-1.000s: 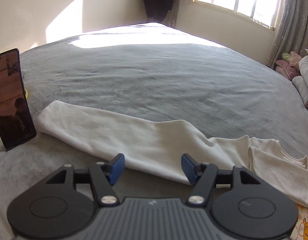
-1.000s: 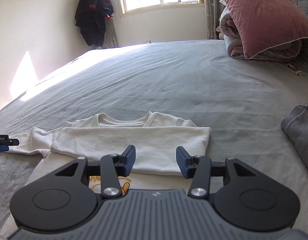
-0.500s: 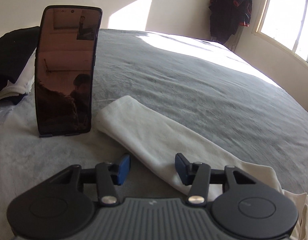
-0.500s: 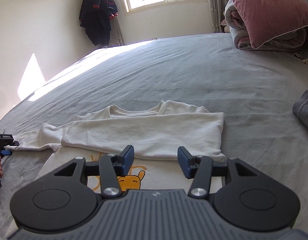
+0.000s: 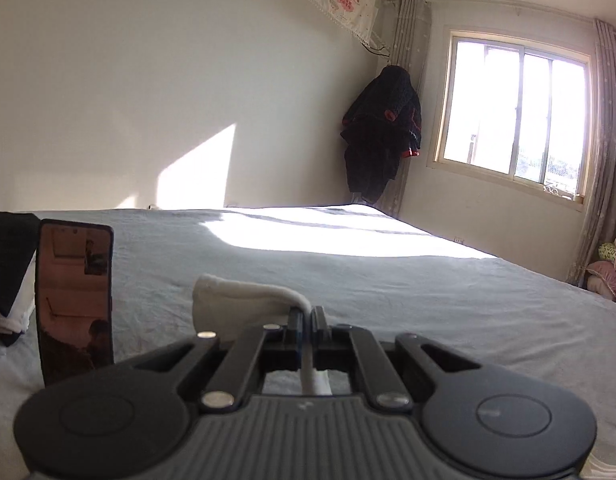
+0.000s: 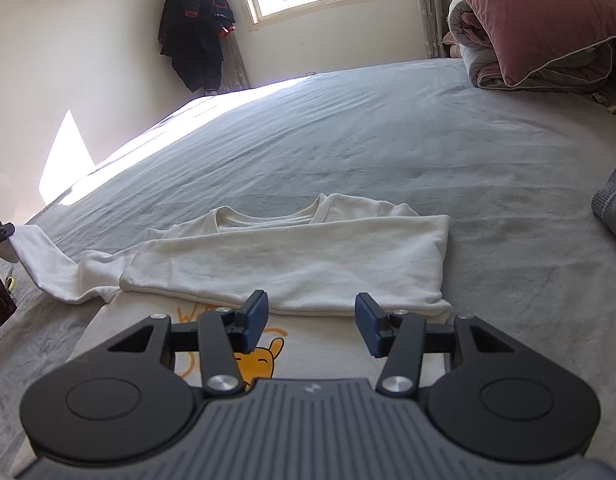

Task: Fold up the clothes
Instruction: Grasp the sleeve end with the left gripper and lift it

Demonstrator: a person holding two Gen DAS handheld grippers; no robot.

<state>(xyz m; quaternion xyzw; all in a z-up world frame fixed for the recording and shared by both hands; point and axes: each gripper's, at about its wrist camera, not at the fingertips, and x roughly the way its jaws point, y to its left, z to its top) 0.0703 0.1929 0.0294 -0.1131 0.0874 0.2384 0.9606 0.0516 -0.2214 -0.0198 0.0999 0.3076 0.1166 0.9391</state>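
A cream long-sleeved shirt (image 6: 292, 264) with a yellow cartoon print lies on the grey bed (image 6: 347, 140), one sleeve folded flat across its chest. Its other sleeve (image 6: 48, 264) stretches out to the left, its cuff lifted. In the left wrist view my left gripper (image 5: 306, 316) is shut on that sleeve near its cuff (image 5: 236, 300), which droops over the fingers. My right gripper (image 6: 309, 320) hangs open just above the shirt's printed front, nothing between its fingers. The left gripper's tip (image 6: 0, 232) shows at the far left edge of the right wrist view.
A phone (image 5: 74, 300) stands upright on the bed close to the left of the held sleeve. Dark and white folded clothes (image 5: 8, 272) lie behind it. A rolled duvet and pink pillow (image 6: 547, 28) sit far right, a grey garment (image 6: 613, 204) at the right edge.
My left gripper went from open beside the sleeve to shut on its cuff end and has raised it, tilting the view upward. My right gripper stayed open and drifted slightly forward over the shirt.
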